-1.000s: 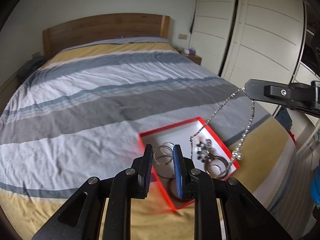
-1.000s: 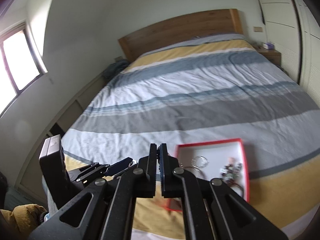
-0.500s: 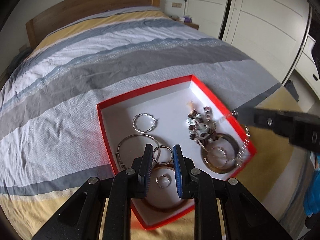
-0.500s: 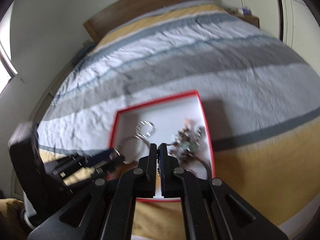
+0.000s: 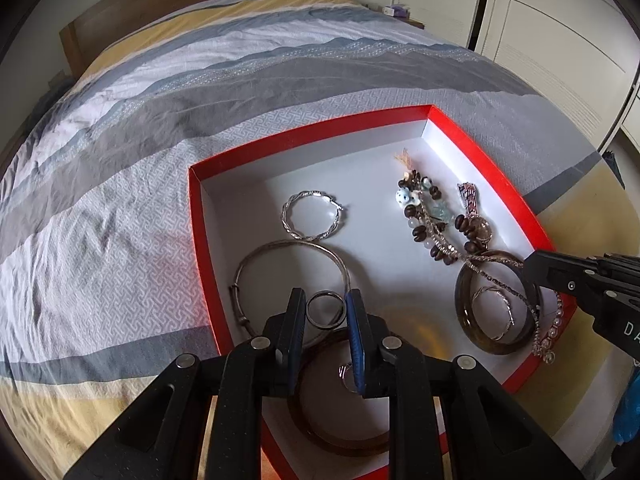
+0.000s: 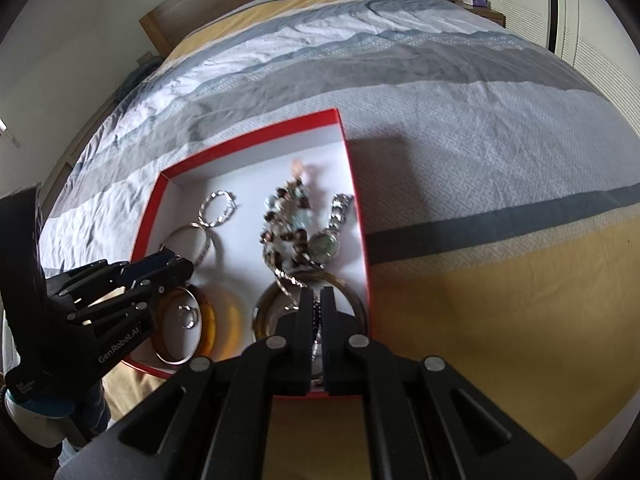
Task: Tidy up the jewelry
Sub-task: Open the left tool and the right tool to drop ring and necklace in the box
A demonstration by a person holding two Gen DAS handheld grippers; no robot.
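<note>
Big bed with striped grey, white and yellow cover (image 5: 168,128), wooden headboard (image 6: 256,0) behind, white wardrobe doors (image 5: 560,40) to the side. On the cover, a shallow red box with white inside (image 5: 304,136) full of bangles and beads. Left gripper (image 5: 325,312) clamped on a small silver ring (image 5: 325,309) over the box. Right gripper (image 6: 317,308) pinched shut on a sparkly silver chain necklace (image 5: 496,280), draped across a dark round bangle (image 5: 472,332).

Box (image 5: 404,114) far end bare — beaded bracelet (image 5: 428,216) crowds its right wall.
</note>
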